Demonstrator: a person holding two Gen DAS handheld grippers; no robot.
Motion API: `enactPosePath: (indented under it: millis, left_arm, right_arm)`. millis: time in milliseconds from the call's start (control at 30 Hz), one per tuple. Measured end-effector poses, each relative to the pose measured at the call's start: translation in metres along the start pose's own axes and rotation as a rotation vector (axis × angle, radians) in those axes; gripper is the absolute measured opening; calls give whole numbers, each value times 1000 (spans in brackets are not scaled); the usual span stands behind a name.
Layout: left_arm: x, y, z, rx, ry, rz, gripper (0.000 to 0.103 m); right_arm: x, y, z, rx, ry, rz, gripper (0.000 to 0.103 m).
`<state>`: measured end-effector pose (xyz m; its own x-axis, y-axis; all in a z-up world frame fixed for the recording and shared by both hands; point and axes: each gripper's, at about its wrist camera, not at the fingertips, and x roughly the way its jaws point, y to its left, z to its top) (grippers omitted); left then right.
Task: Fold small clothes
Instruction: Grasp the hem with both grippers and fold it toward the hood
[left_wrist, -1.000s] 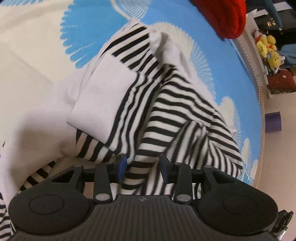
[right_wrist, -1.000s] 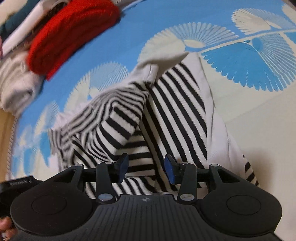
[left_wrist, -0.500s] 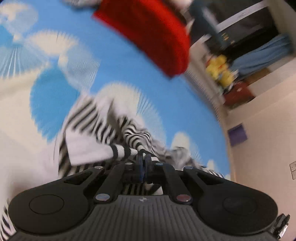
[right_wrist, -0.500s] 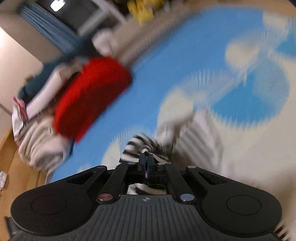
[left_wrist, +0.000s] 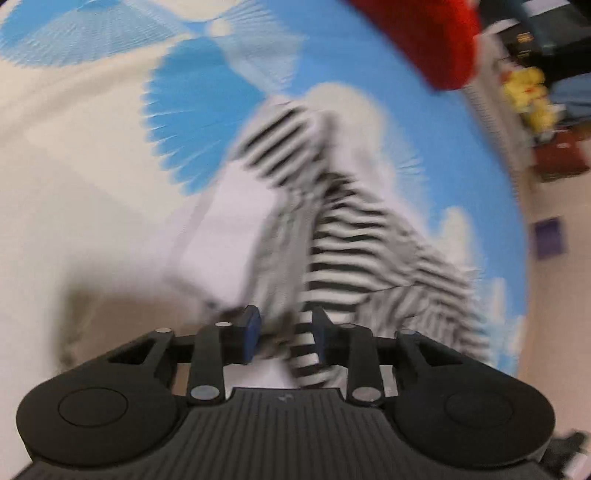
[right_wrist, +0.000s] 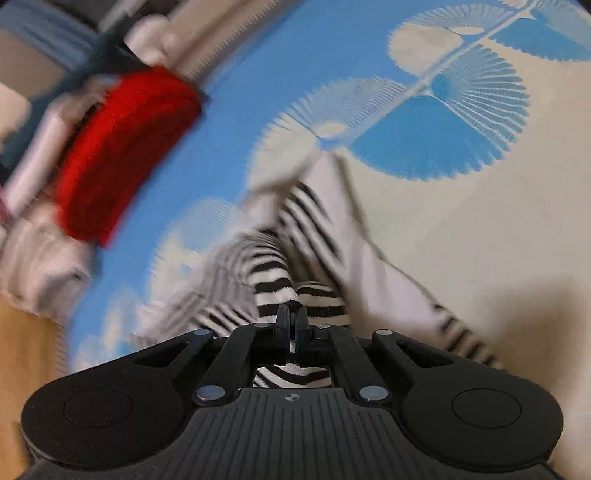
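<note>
Both views motion-blurred. Left claw (left_wrist: 283, 334): jaws apart and opening; a striped fold of the black-and-white striped garment (left_wrist: 354, 236) lies in the gap, against the right-hand finger, clear of the left-hand blue pad (left_wrist: 252, 332), so no pinch. Right claw (right_wrist: 292, 325): jaws pressed almost together, opening slightly, with striped cloth of the same garment (right_wrist: 303, 295) caught between them; more stripes show below the fingers through the claw frame. The garment runs forward from both claws as a crumpled heap on the blue and cream patterned sheet (left_wrist: 66, 140), its plain white panel (left_wrist: 229, 240) ahead and left of the left claw. In the right view a white part of the garment trails ahead and to the right of that claw. A red folded item (right_wrist: 122, 155) sits well ahead and left of the right claw, with a blurred pile of pale clothes (right_wrist: 40, 254) beside it. Yellow soft toys (left_wrist: 528, 96) far ahead and right of the left claw, off the sheet.
</note>
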<state>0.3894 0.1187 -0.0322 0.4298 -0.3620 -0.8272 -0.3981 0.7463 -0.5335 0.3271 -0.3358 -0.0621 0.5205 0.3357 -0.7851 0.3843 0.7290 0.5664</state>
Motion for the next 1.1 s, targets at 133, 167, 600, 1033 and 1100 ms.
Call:
enactPosePath:
  millis: [133,167,600,1033,1100]
  left_arm:
    - [16,-9,-7,23,15,-43,35]
    - [24,-11,-10,33,30,-21,34]
    - [-46,-13,3,137,-226,-19,1]
    - [-16,-1,-3,172,-110,111,41]
    - [2,4,-7,116,-46,106,34]
  right_arm:
    - [10,-11,-6,19,19,-101,23]
    - [13,-12,-3,26,14,-84,25]
    - [-3,4,-4,65,-33,141,1]
    - [18,11,-12,-55,-7,-74,56]
    - [27,7,-9,-60,-1,-66,55]
